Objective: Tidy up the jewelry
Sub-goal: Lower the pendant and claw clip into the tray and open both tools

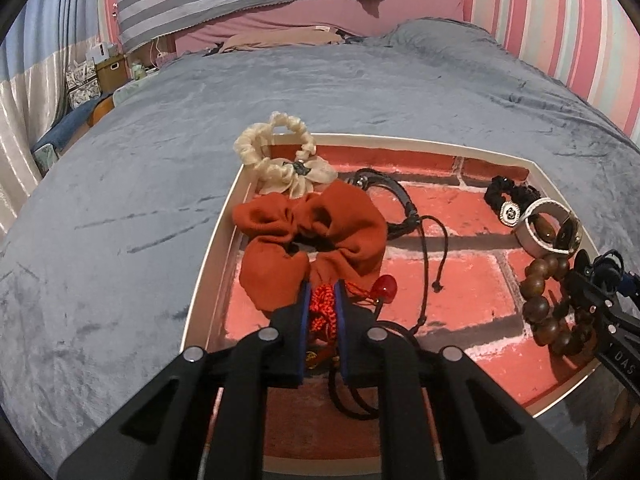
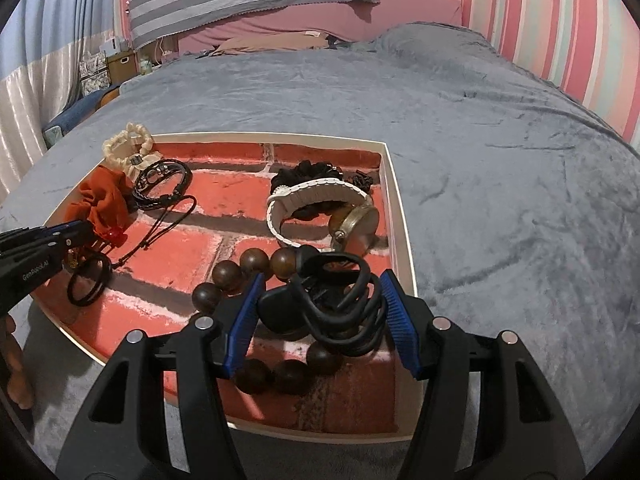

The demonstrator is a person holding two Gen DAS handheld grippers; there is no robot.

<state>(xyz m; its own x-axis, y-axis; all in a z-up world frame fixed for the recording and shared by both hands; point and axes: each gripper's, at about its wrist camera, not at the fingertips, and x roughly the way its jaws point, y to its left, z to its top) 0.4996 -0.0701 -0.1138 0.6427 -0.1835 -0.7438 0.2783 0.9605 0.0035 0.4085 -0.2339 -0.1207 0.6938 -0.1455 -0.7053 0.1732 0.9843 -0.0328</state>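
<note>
A white-rimmed tray (image 1: 208,256) with a red brick-pattern floor lies on the bed and also shows in the right wrist view (image 2: 396,184). My left gripper (image 1: 323,292) is shut on a red braided cord bracelet (image 1: 322,312) with a red bead (image 1: 386,288), just in front of an orange scrunchie (image 1: 308,240). My right gripper (image 2: 320,284) is open over the tray's right side, its jaws on either side of a black earpiece with cord (image 2: 332,300) lying on a brown wooden bead bracelet (image 2: 240,276).
In the tray lie a cream scrunchie (image 1: 276,160), a black leather bracelet (image 1: 396,204), a black scrunchie (image 1: 508,196), a white-strap watch (image 2: 320,208) and black hair ties (image 2: 86,284). A grey blanket (image 2: 480,140) covers the bed around it.
</note>
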